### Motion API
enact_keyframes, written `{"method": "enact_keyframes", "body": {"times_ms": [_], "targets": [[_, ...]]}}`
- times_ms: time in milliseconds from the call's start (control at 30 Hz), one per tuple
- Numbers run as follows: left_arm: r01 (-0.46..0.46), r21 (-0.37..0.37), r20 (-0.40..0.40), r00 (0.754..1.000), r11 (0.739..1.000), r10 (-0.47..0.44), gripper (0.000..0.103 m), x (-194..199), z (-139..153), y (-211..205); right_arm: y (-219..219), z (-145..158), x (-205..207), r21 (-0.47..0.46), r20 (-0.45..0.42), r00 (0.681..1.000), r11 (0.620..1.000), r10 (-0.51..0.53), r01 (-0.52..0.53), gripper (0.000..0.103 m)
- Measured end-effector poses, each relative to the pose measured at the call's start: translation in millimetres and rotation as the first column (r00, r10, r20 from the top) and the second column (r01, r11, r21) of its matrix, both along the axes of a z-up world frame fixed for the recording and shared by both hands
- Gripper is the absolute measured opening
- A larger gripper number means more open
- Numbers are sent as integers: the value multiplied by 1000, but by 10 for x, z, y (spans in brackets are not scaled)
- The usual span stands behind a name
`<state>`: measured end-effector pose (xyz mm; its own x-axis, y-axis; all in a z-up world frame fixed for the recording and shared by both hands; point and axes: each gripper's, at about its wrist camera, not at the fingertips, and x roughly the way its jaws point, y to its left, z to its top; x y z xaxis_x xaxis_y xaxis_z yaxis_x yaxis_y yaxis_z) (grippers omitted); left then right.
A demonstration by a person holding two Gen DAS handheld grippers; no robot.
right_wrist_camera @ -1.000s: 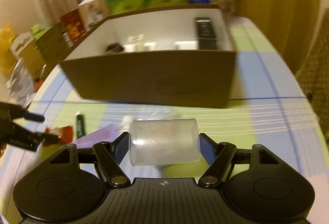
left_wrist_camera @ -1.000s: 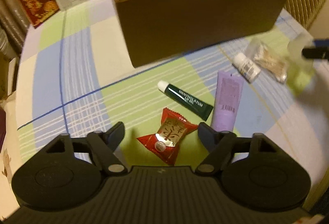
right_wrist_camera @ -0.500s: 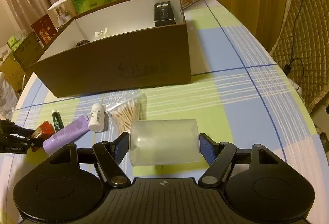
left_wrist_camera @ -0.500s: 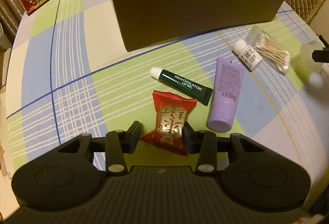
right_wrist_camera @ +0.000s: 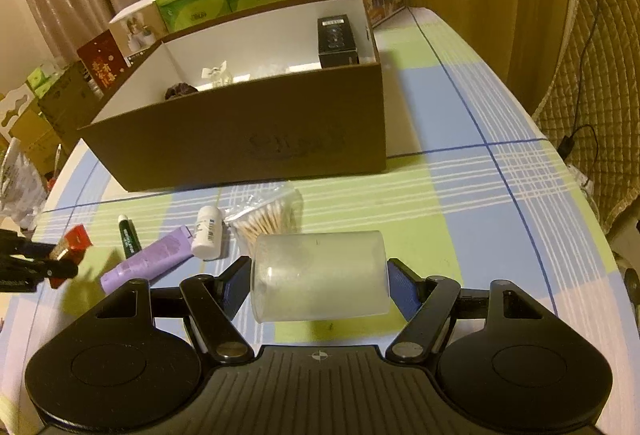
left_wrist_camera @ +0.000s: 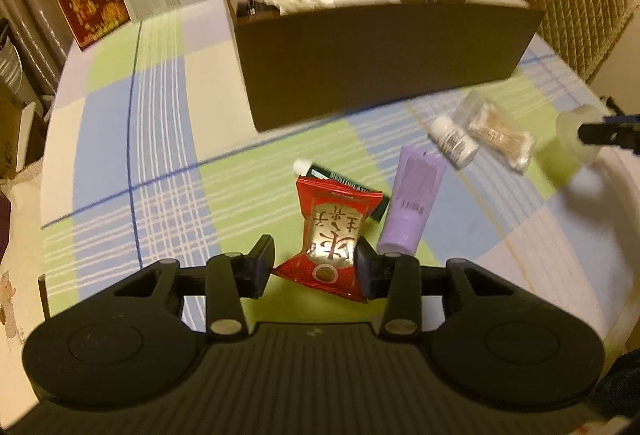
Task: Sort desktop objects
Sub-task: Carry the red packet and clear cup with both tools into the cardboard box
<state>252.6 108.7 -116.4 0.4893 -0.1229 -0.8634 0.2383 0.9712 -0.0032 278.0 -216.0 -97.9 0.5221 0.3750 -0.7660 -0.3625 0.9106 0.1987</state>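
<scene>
**Candy off the worktop, box straight ahead**

Since a second ago my left gripper (left_wrist_camera: 314,267) has gone from standing wide around the red candy packet (left_wrist_camera: 334,231) to clamping it, and the packet now hangs clear of the worktop (left_wrist_camera: 160,139); the view has tipped up enough that I can see into the box, where before I saw mostly its outer wall. My right side has hardly changed.

Largest first: the brown cardboard box (left_wrist_camera: 380,59) sits beyond both hands, open at the top, with its near wall facing me. It already holds a black carton and some small white bits. That is the relation my next move turns on: in the left wrist view the box lies directly forward of and above the fingers (left_wrist_camera: 262,263), so I judge the packet has to be carried ahead and over that near wall before release. The packet's long axis runs away from me, along the fingers' direction, gripped across its narrow waist.

My right gripper (right_wrist_camera: 318,279) is clenched on a frosted plastic cup (right_wrist_camera: 320,275), lying sideways between its pads, also short of the box.

Still lying on the cloth: the purple tube (left_wrist_camera: 412,207), the cotton swab bag (right_wrist_camera: 268,219), the green lip balm (right_wrist_camera: 129,237) and the small white bottle (right_wrist_camera: 208,233).
</scene>
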Motion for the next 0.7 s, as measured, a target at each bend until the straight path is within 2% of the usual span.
{"method": "enact_keyframes", "body": {"times_ms": [400, 700], "targets": [[4, -38, 130, 991, 999, 1, 37, 77, 557, -138, 201, 332, 94, 46, 73, 993, 995, 88, -91, 69], [17, -77, 211, 978, 997, -1, 37, 476, 842, -275, 455, 638, 482, 74, 177, 975, 987, 131, -146, 69]]}}
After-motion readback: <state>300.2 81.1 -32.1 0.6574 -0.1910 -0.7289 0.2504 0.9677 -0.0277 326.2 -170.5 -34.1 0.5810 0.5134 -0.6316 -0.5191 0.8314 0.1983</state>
